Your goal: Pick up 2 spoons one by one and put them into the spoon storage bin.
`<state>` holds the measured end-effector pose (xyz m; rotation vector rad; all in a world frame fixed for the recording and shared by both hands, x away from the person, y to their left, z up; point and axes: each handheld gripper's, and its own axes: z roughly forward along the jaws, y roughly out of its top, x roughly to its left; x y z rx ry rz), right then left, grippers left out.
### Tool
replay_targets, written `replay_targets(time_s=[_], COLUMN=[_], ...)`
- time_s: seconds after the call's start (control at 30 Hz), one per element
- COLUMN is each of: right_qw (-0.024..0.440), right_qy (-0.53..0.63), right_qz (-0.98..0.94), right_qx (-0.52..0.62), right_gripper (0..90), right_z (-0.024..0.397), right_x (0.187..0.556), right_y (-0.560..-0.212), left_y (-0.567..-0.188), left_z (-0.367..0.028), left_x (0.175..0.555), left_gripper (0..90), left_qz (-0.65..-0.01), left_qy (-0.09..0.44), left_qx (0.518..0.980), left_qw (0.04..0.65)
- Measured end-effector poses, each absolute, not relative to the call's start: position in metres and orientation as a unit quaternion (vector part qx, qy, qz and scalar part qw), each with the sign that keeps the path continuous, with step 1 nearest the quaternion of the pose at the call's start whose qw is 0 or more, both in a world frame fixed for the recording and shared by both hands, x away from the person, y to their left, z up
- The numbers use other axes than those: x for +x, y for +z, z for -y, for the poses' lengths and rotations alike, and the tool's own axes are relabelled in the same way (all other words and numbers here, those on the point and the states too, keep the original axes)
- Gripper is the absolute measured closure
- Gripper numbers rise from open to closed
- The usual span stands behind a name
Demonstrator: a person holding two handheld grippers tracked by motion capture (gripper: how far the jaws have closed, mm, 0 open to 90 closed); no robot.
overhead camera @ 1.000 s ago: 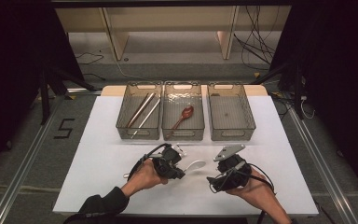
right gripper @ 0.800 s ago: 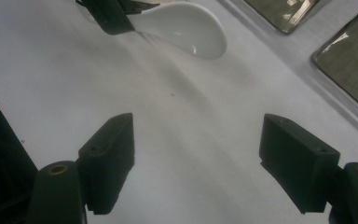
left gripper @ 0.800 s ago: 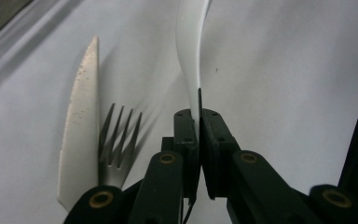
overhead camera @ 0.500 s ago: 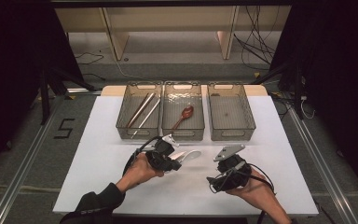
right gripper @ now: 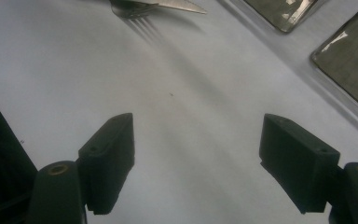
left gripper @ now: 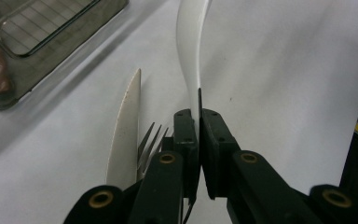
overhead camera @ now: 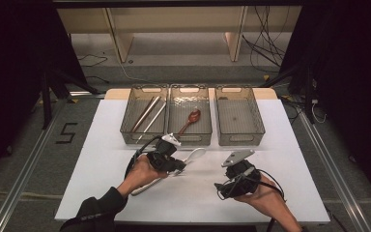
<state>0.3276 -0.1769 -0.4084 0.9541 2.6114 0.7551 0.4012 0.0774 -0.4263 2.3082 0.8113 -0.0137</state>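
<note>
In the high view, the left tool (overhead camera: pixel 176 166) holds a white spoon (overhead camera: pixel 193 155) above the white bench (overhead camera: pixel 101 169), in front of the middle bin (overhead camera: pixel 189 140). The right tool (overhead camera: pixel 227 186) rests near, with nothing in it.

In the left gripper view, the jaws are clenched on the thin handle of the spoon (left gripper: pixel 189 51); a white knife (left gripper: pixel 125 133) and a fork (left gripper: pixel 150 142) lie just beside.

In the right gripper view, the right tool (right gripper: pixel 198 158) stands wide apart over bare bench (right gripper: pixel 191 116).

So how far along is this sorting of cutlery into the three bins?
Partly done, it seems. The left bin already holds what look like chopsticks, and the middle bin holds a brown spoon. In hand: the left claw is shut on a white spoon. Left to do: a white knife and a fork lie on the table, the right bin is empty, and the right claw is open.
</note>
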Motion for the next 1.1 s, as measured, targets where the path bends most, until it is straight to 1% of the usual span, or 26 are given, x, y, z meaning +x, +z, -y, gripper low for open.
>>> replay_targets(time_s=[0.33, 0.8, 1.1], right_qw=[0.13, 0.128, 0.135], right_qy=[0.267, 0.274, 0.285], right_qz=[-0.895, -0.893, -0.887], right_qx=[0.333, 0.332, 0.336], right_gripper=[27.0, 26.3, 26.0], right_z=[0.177, 0.177, 0.178], right_x=[0.327, 0.327, 0.326], right_y=[-0.407, -0.406, -0.404], left_y=[-0.409, -0.389, -0.383], left_z=[-0.083, -0.093, -0.091], left_x=[0.416, 0.456, 0.478], left_gripper=[84.9, 84.9, 84.9], left_qz=[-0.324, -0.363, -0.381], left_qy=[0.015, 0.035, 0.049], left_qx=[0.873, 0.844, 0.836], left_qw=[0.363, 0.392, 0.392])
